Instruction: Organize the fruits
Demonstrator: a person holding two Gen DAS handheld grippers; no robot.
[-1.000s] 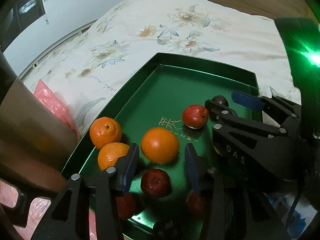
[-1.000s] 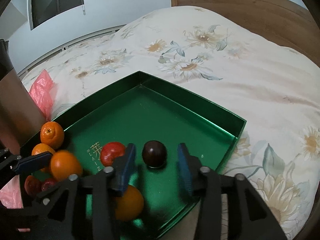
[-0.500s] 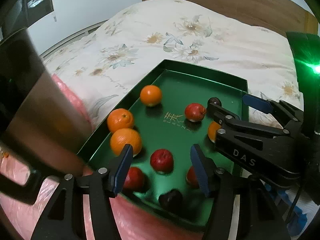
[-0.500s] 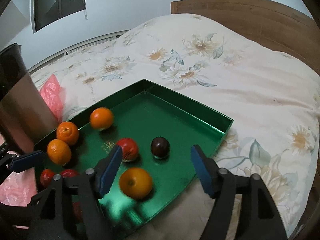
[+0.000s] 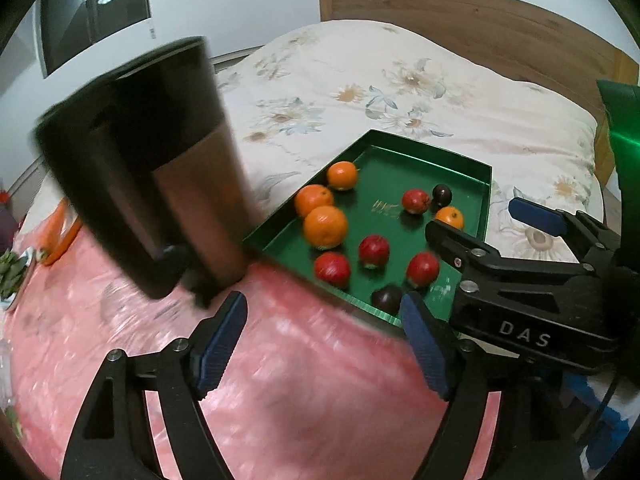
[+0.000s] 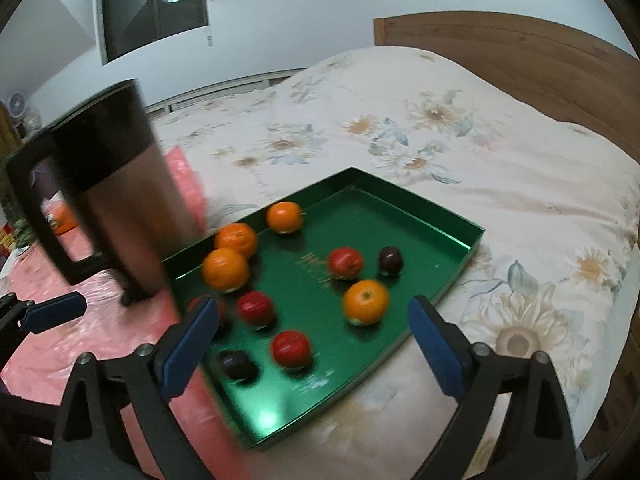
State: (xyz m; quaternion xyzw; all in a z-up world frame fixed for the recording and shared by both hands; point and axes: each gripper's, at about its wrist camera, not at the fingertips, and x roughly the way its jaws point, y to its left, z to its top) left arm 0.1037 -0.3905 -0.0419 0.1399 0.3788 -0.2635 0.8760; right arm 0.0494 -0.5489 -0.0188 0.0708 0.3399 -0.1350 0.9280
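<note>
Both grippers are wide open and holding nothing: left gripper (image 5: 322,346) over the pink plastic sheet (image 5: 280,380), right gripper (image 6: 312,340) above the tray's near end. The green tray (image 6: 460,236) lies on the bed (image 6: 480,152), long axis toward 1 o'clock, holding four oranges, four red fruits and two dark plums. Since a second ago both grippers have pulled back and the fruit sits more spread out.

White walls (image 6: 280,20), dark window (image 6: 154,4), wooden headboard (image 6: 520,52), floral bedspread (image 6: 480,160); lighting seemingly dim.
</note>
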